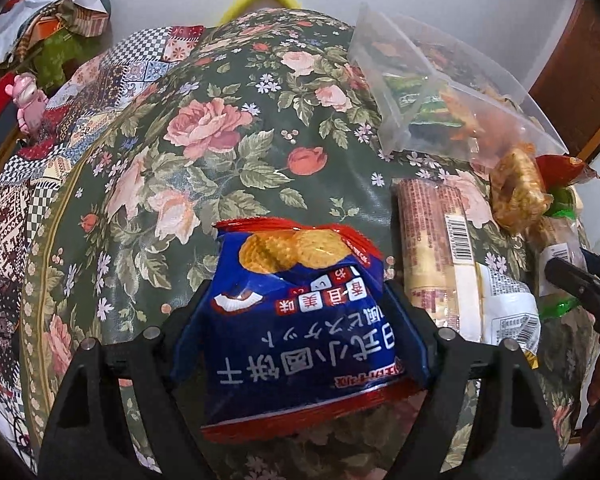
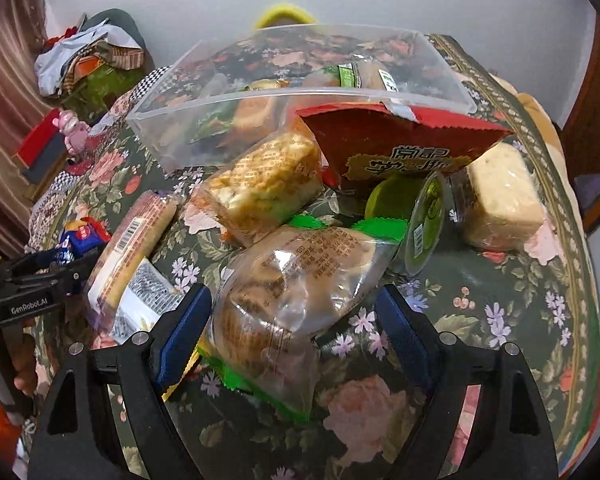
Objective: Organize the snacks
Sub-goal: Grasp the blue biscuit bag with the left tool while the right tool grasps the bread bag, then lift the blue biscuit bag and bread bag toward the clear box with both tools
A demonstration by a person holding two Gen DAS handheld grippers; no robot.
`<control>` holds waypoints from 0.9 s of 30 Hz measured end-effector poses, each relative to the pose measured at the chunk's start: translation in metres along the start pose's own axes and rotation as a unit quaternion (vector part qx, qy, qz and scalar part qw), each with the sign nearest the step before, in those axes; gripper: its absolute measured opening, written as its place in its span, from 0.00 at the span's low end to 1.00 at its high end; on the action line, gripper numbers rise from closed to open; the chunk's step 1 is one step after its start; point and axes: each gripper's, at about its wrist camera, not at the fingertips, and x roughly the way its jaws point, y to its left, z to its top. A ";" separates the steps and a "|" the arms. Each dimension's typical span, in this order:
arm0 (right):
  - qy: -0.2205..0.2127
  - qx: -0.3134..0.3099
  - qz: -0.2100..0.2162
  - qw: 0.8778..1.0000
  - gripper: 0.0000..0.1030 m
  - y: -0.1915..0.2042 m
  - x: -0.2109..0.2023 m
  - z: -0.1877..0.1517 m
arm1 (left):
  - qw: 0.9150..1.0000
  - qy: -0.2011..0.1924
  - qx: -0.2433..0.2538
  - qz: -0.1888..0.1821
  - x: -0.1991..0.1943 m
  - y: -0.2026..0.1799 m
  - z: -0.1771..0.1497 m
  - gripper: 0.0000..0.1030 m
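A blue and red biscuit bag (image 1: pixel 300 320) lies on the floral tablecloth (image 1: pixel 220 140). It sits between the fingers of my left gripper (image 1: pixel 298 292), both of which press its sides. In the right wrist view, a clear packet of round cakes (image 2: pixel 300 264) with green ends sits inside my right gripper (image 2: pixel 292 296). The left pad touches it; a gap shows at the right pad. A clear plastic box (image 2: pixel 300 94) holding several snacks stands behind. Around it lie a long biscuit roll (image 2: pixel 136 232), a puffed rice block (image 2: pixel 264 184), a red bag (image 2: pixel 400 140) and a green cup (image 2: pixel 420 216).
A pale wrapped block (image 2: pixel 500 196) lies near the table's right edge. A pink figurine (image 1: pixel 28 100) and a heap of wrappers and cloth (image 1: pixel 48 28) sit beyond the table's left side. My right gripper (image 1: pixel 580 280) shows at the left wrist view's right edge.
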 end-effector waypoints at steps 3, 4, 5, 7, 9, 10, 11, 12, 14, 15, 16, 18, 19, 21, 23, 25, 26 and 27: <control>-0.002 0.006 0.006 1.000 0.77 -0.001 0.002 0.001 | 1.000 -0.004 0.003 0.001 0.000 -0.001 0.000 0.71; -0.001 0.006 0.010 1.000 0.70 0.000 0.002 0.001 | 1.000 -0.005 0.004 0.002 -0.001 -0.001 0.000 0.70; 0.001 0.006 0.015 1.000 0.65 0.000 0.003 0.001 | 1.000 -0.006 0.004 0.000 -0.002 -0.001 -0.001 0.69; -0.002 0.005 0.013 1.000 0.64 0.001 0.003 0.000 | 1.000 -0.006 0.008 -0.003 -0.003 -0.001 -0.002 0.68; -0.002 -0.005 0.012 1.000 0.60 0.004 0.002 0.000 | 1.000 -0.006 0.014 -0.005 -0.005 -0.002 -0.003 0.67; -0.004 -0.010 0.011 1.000 0.57 0.006 0.001 0.000 | 1.000 -0.008 0.017 -0.003 -0.006 -0.003 -0.004 0.67; -0.005 -0.016 0.010 1.000 0.54 0.007 0.000 -0.001 | 1.000 -0.009 0.020 -0.002 -0.008 -0.004 -0.005 0.66; -0.004 -0.020 0.011 1.000 0.52 0.009 0.000 -0.001 | 1.000 -0.011 0.022 -0.001 -0.010 -0.004 -0.006 0.66; -0.006 -0.024 0.011 1.000 0.48 0.011 -0.003 -0.002 | 1.000 -0.016 0.023 -0.001 -0.016 -0.005 -0.007 0.66; -0.008 -0.025 0.010 1.000 0.48 0.011 -0.006 -0.002 | 1.000 -0.019 0.024 -0.001 -0.019 -0.005 -0.008 0.65; -0.011 -0.024 0.011 1.000 0.48 0.011 -0.008 -0.003 | 0.999 -0.022 0.024 0.001 -0.021 -0.005 -0.007 0.65; -0.016 -0.024 0.011 1.000 0.47 0.012 -0.014 -0.004 | 0.999 -0.029 0.024 0.003 -0.029 -0.006 -0.007 0.65; -0.018 -0.024 0.012 0.999 0.47 0.012 -0.016 -0.004 | 0.999 -0.032 0.024 0.004 -0.032 -0.006 -0.006 0.65; -0.024 -0.024 0.015 0.999 0.47 0.013 -0.024 -0.005 | 0.999 -0.039 0.025 0.005 -0.040 -0.007 -0.005 0.65; -0.029 -0.024 0.016 0.999 0.47 0.013 -0.031 -0.006 | 0.999 -0.045 0.025 0.004 -0.048 -0.008 -0.005 0.65; -0.038 -0.026 0.016 0.999 0.47 0.014 -0.040 -0.007 | 0.998 -0.054 0.027 0.003 -0.057 -0.011 -0.003 0.65; -0.042 -0.026 0.016 0.999 0.47 0.015 -0.043 -0.007 | 0.998 -0.057 0.027 0.002 -0.060 -0.013 -0.003 0.65; -0.047 -0.027 0.018 0.998 0.47 0.016 -0.048 -0.008 | 0.998 -0.061 0.028 0.000 -0.065 -0.014 -0.002 0.65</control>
